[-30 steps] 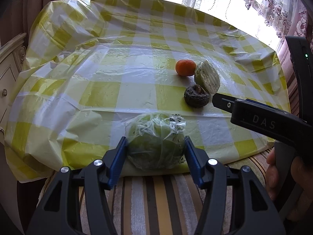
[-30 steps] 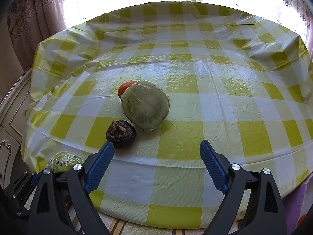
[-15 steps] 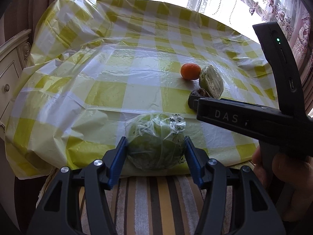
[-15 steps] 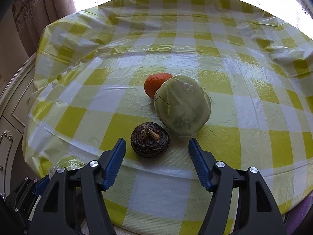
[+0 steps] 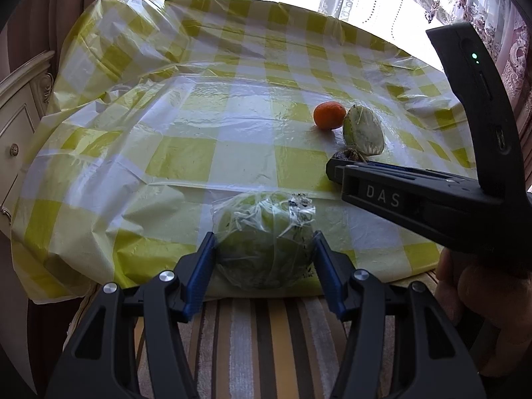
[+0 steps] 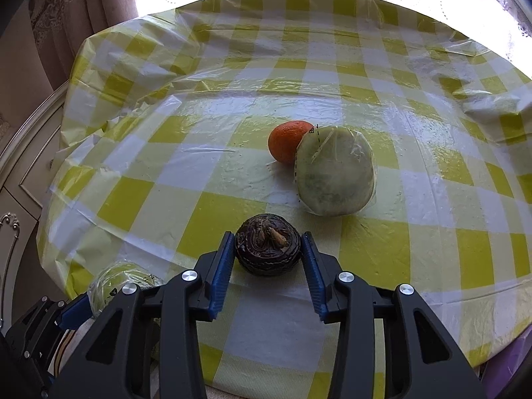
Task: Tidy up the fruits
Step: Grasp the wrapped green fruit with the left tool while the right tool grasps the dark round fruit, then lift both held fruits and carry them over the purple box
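My right gripper point(image 6: 267, 252) has its blue pads point(image 6: 221, 267) pressed against both sides of the dark brown fruit point(image 6: 267, 249), which sits on the checked tablecloth point(image 6: 212, 212) with its dried stem tips facing up. The jaws are closed onto it, pad to skin on each side. Just beyond that fruit and slightly to the right lies the pale green wrapped fruit point(image 6: 335, 171), and the orange point(image 6: 286, 141) is tucked behind its left edge, touching it.

My left gripper point(image 5: 264, 249) clamps the wrapped green fruit point(image 5: 264, 241), with a blue pad against each flank of its crinkled plastic. This fruit is at the near edge of the table, partly over the striped cloth point(image 5: 259, 342) below my jaws. From the left wrist view, the right gripper's black body crosses in from the right, ahead of my jaws, its tip covering most of the dark brown fruit. Beyond it are the orange and the pale wrapped fruit. A cream cabinet point(image 5: 20, 116) stands off to the far left, and curtains point(image 6: 76, 3) hang past the table.
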Demonstrator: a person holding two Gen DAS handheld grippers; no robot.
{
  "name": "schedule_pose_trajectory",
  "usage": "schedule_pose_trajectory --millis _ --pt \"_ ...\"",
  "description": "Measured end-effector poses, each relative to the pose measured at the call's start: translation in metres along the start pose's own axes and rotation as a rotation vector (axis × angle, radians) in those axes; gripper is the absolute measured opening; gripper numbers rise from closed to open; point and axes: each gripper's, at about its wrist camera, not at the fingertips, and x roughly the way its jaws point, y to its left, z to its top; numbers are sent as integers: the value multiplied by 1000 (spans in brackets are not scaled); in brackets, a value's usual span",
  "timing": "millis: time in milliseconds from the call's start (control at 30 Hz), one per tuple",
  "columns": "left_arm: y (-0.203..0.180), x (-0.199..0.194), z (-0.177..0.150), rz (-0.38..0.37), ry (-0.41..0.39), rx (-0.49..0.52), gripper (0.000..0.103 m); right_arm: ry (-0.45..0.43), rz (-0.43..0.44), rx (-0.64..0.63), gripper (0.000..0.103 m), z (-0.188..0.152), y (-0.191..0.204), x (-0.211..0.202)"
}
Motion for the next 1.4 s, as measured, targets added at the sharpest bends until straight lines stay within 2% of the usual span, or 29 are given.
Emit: schedule_pose_trajectory --millis 500,1400 --pt "-4 -9 -3 9 5 9 58 7 -4 32 41 -29 -20 -32" --pt "-56 -32 -17 -20 12 94 58 23 -2 61 41 -87 -59 -82"
